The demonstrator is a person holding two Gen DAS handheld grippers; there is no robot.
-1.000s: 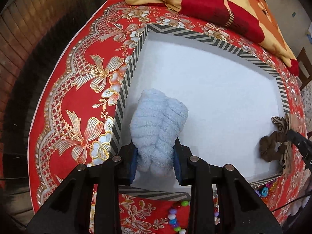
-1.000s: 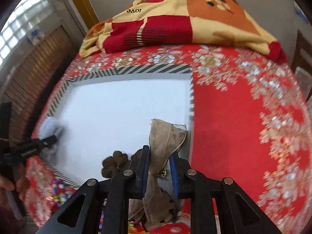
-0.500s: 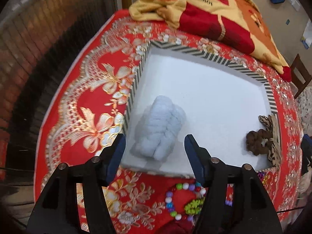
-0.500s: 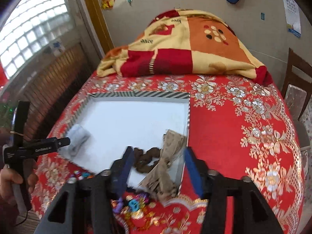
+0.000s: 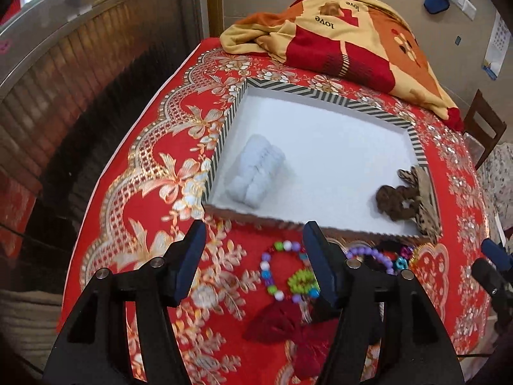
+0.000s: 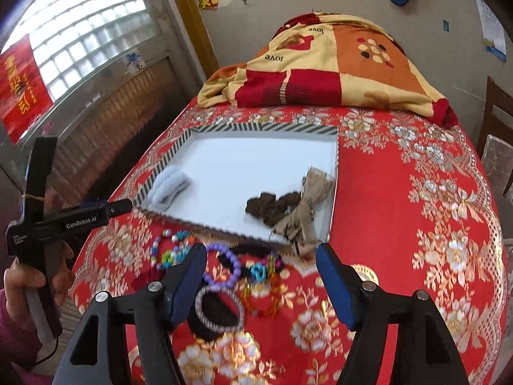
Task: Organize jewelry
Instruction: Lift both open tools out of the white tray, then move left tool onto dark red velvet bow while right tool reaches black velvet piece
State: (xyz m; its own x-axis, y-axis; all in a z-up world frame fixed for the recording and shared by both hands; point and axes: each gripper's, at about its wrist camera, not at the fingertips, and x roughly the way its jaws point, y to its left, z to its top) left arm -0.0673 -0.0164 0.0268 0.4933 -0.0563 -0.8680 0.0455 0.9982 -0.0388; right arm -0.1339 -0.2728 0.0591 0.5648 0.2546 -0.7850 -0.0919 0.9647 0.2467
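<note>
With both the left gripper [image 5: 251, 268] and right gripper [image 6: 261, 280] spread and empty, blue scrunchie [image 5: 255, 175] and brown bow [image 6: 288, 211] lie at the tray's [image 5: 320, 94] near corners. Next judged: beaded bracelets [image 6: 221, 266] off the tablecloth's [image 6: 400, 224] near edge, needing a low pinch.

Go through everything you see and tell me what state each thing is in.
Left tongs: open, empty.
Right tongs: open, empty.
Tray: uncovered.
Blue fluffy scrunchie: lying in tray.
Brown scrunchie: in tray.
Tan bow: draped over tray's edge.
Purple bead bracelet: on the cloth, outside tray.
</note>
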